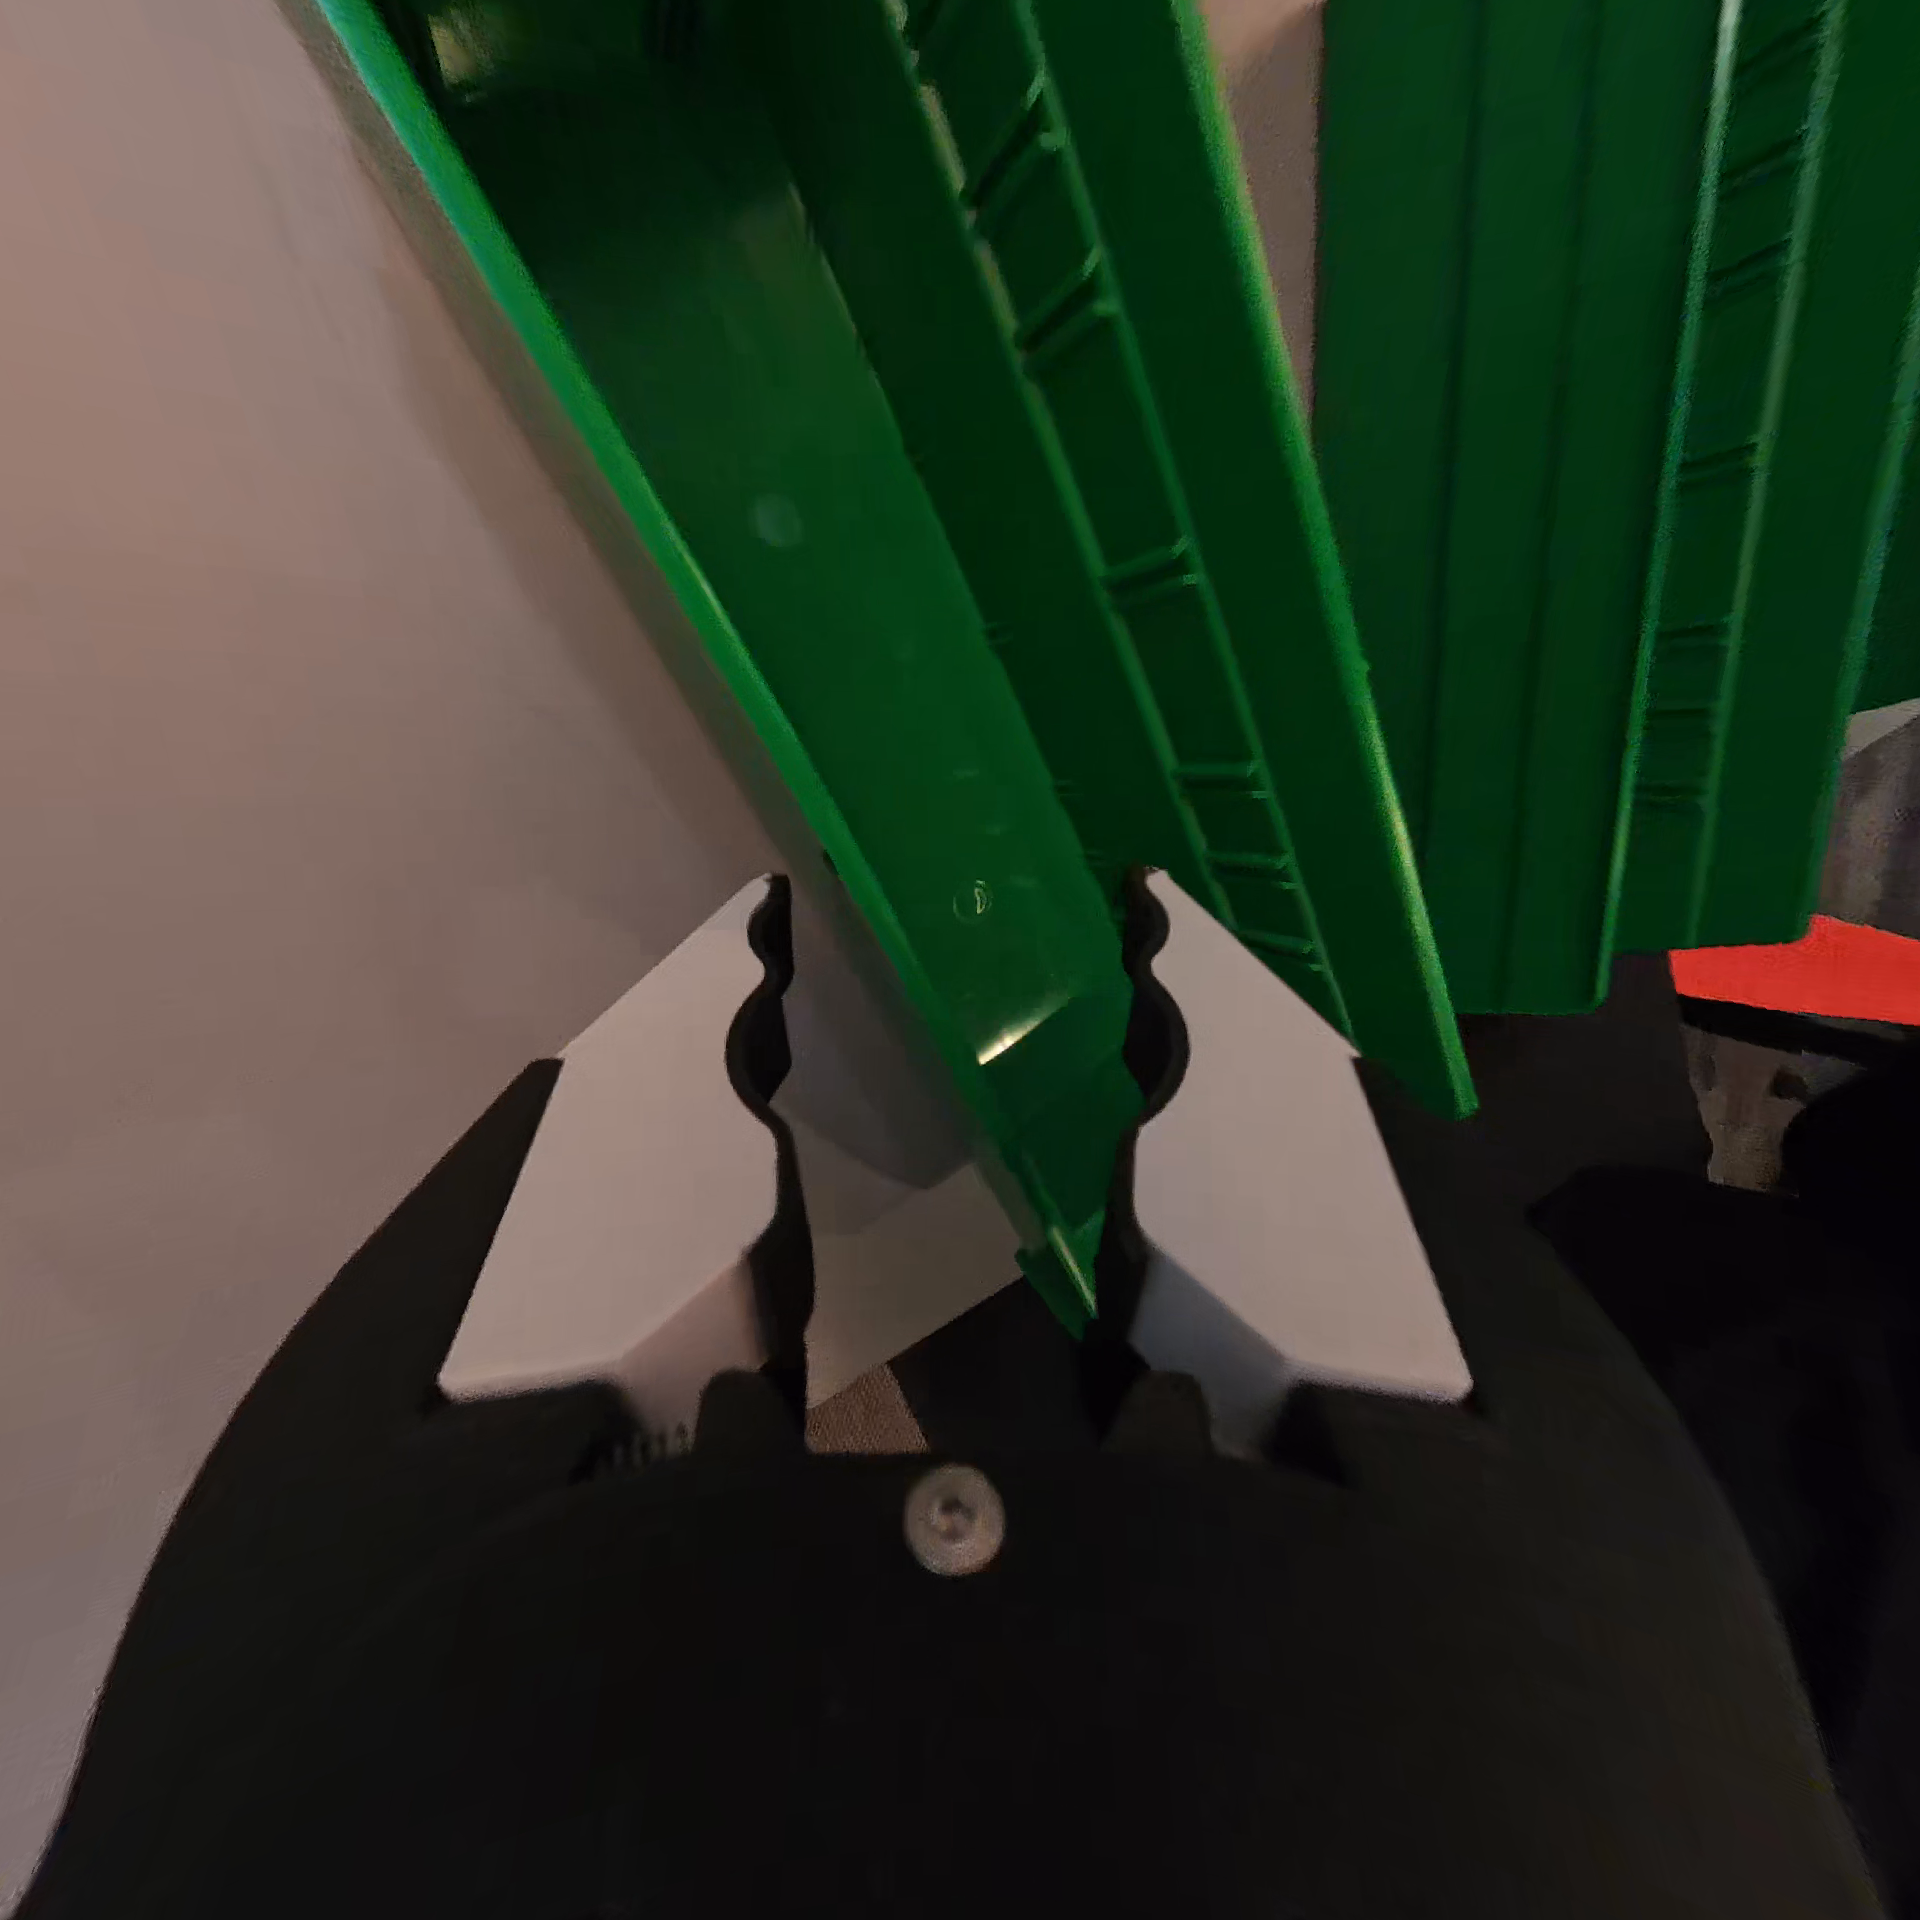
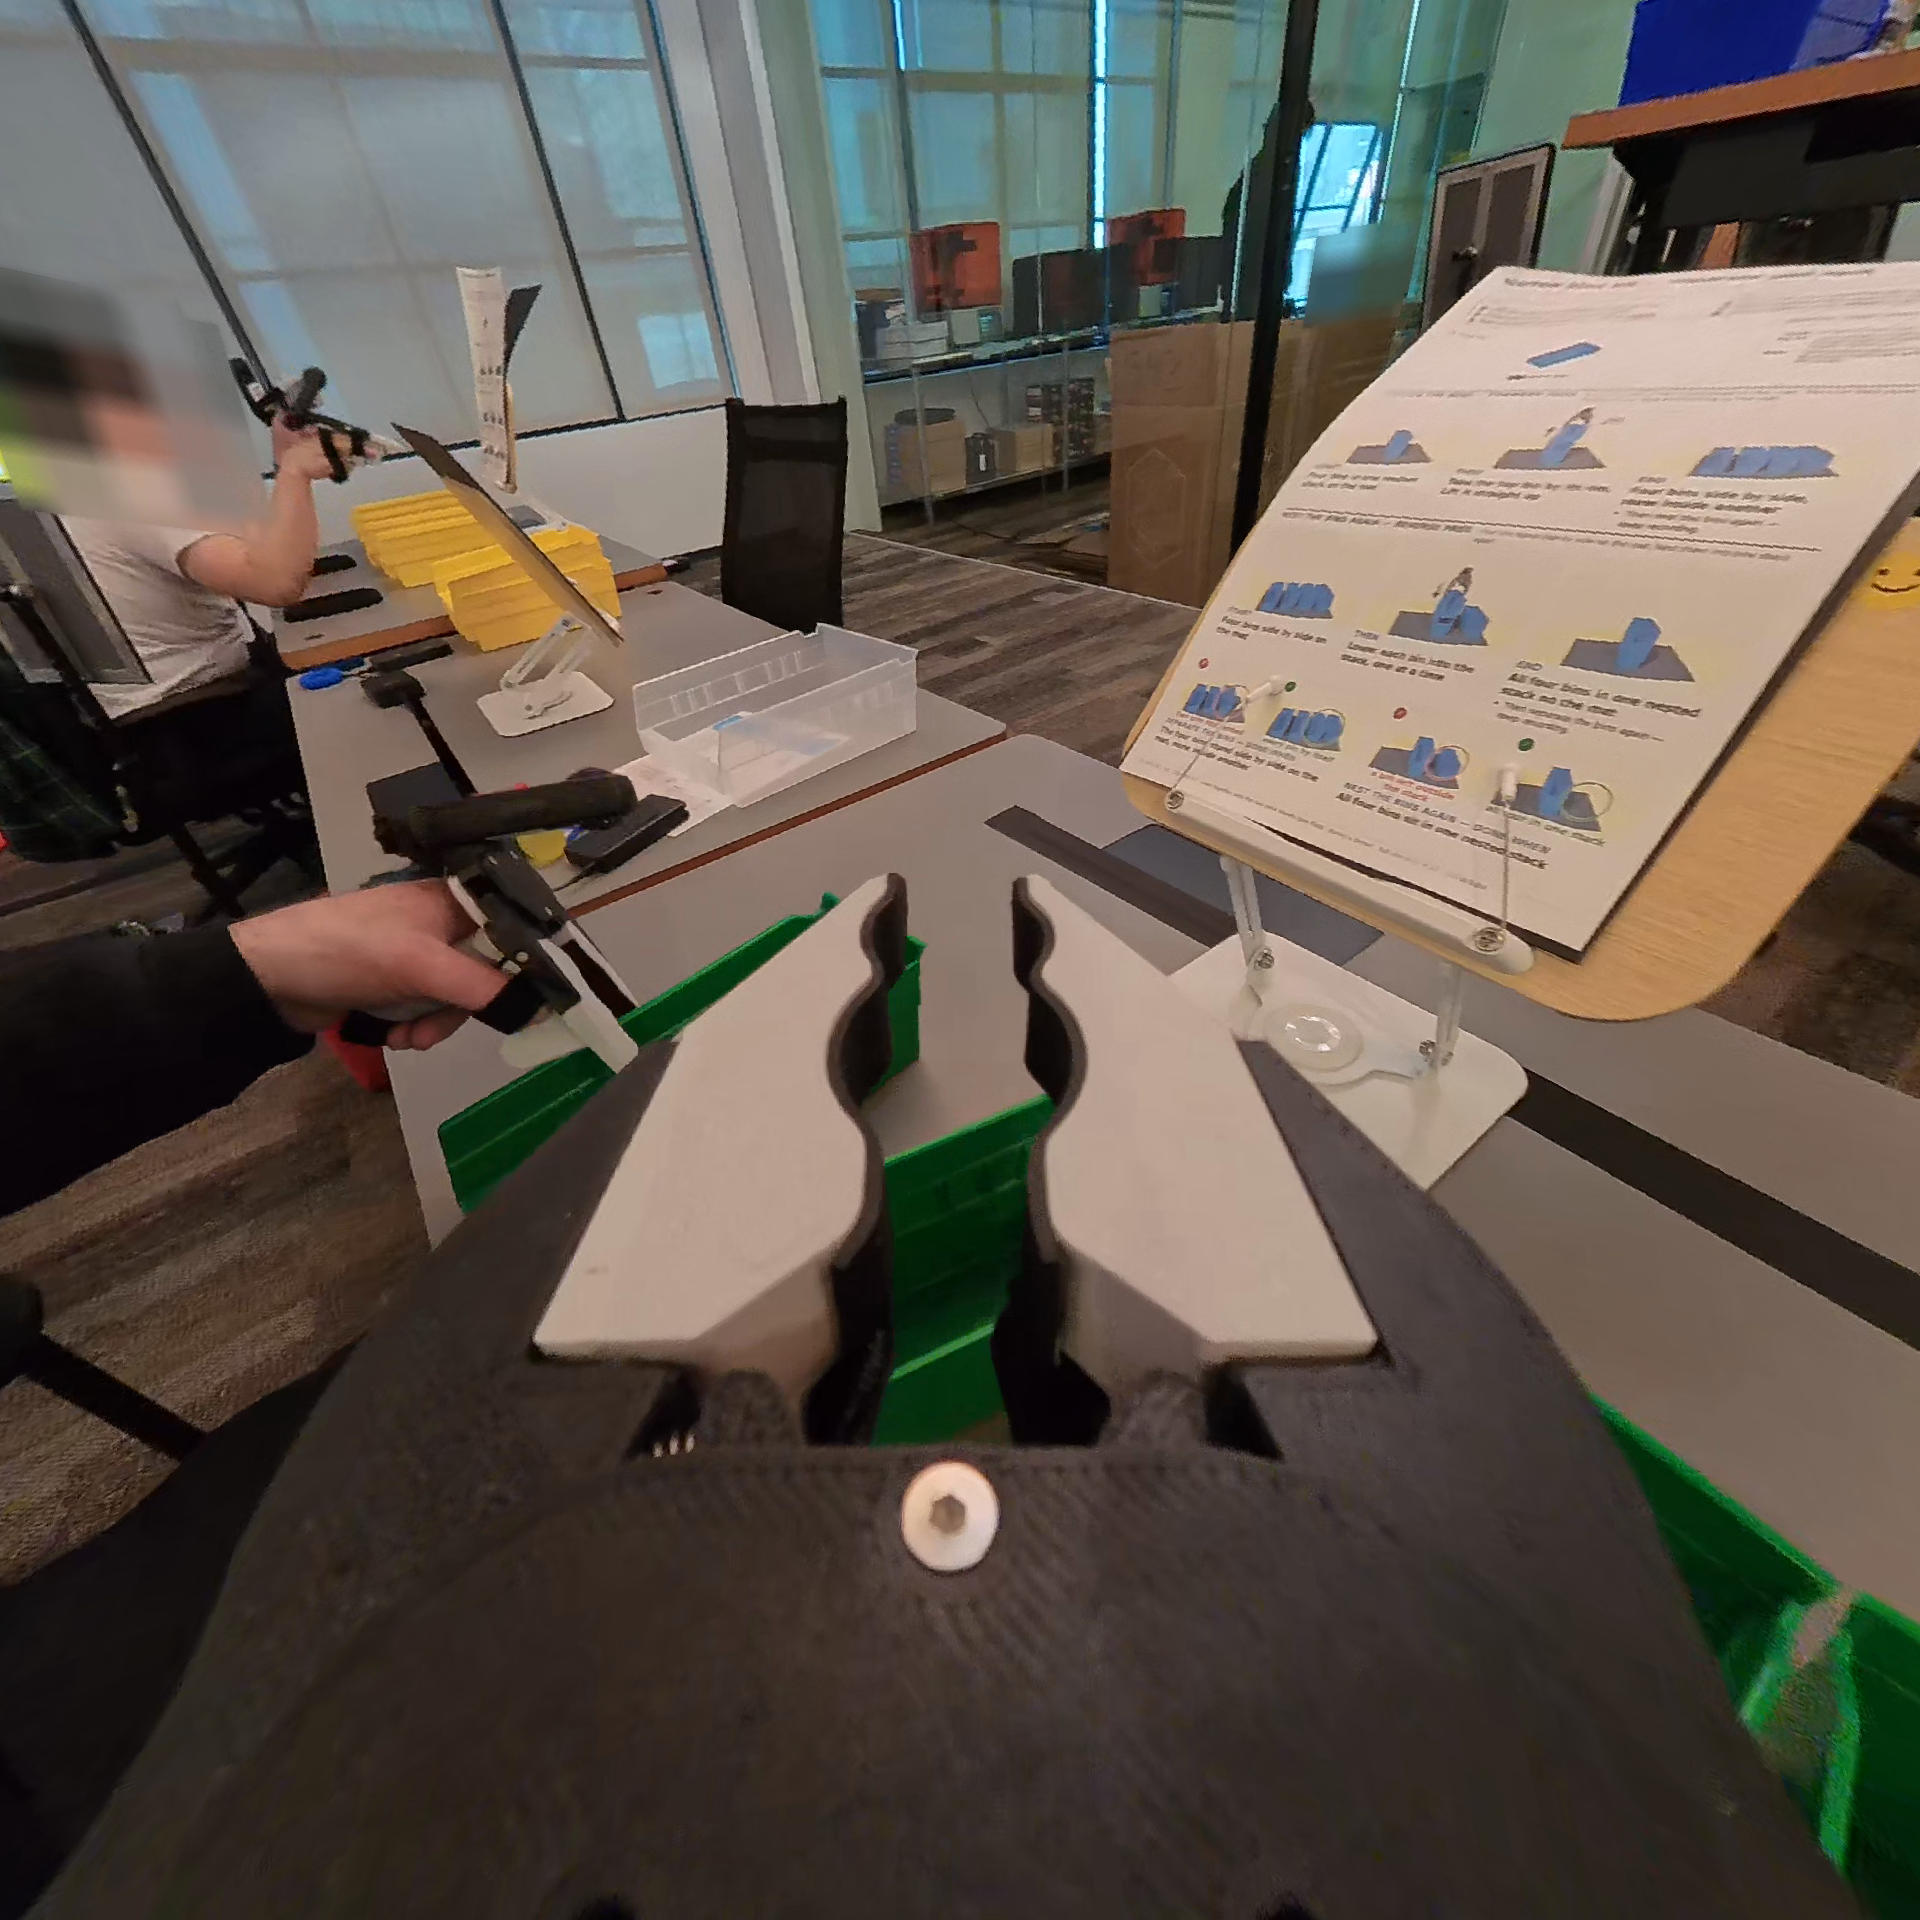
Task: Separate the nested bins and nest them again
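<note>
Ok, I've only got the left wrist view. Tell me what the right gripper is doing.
Observer: The right gripper is open and empty, above the other green bins on the grey table.
Operator: Now place my left gripper for me.
Observer: The left gripper pinches the rim of its green bin by the table's edge.
Operator: Report whatever stands further right.
Observer: An instruction sheet on a tilted wooden board, beyond the bins.
</note>
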